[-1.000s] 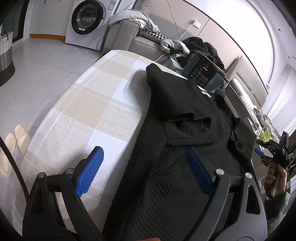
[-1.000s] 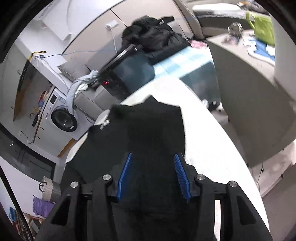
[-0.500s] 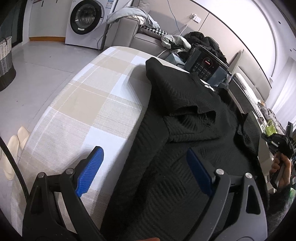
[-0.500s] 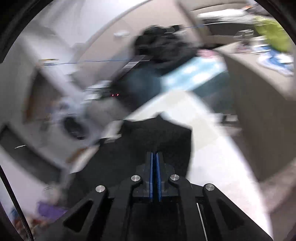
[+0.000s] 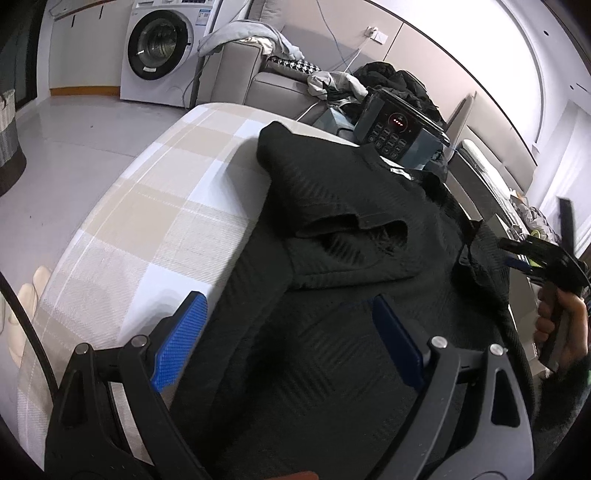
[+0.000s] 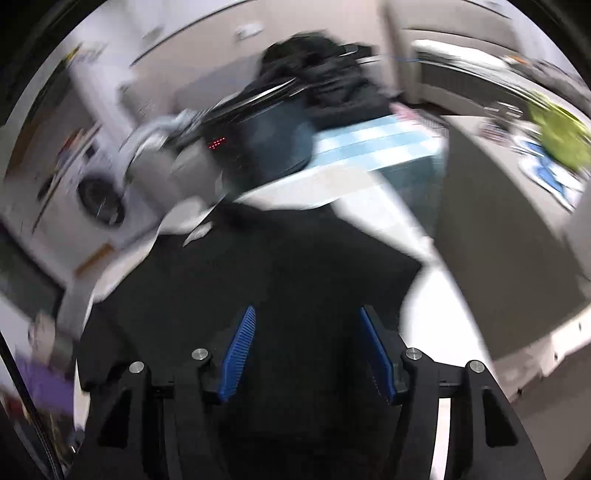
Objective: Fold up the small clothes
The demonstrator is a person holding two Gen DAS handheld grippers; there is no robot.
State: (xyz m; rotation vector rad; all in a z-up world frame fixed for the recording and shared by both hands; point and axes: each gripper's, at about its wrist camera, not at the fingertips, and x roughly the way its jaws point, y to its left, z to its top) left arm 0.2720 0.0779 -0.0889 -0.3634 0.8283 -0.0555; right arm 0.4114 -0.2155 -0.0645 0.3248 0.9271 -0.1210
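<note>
Black textured knit garment (image 5: 332,229) lies spread over the beige-and-white checked worktop (image 5: 155,206) for folding, one sleeve already crossed inward; left claw (image 5: 288,332) and right claw (image 6: 308,347) hover apart, gripping nothing

We see a white washing machine (image 5: 159,51) standing against the far wall, on a pale glossy floor (image 5: 66,147). Beside it stands a beige sofa (image 5: 255,83) with clothes on it. A wall socket (image 5: 376,34) sits above.
</note>
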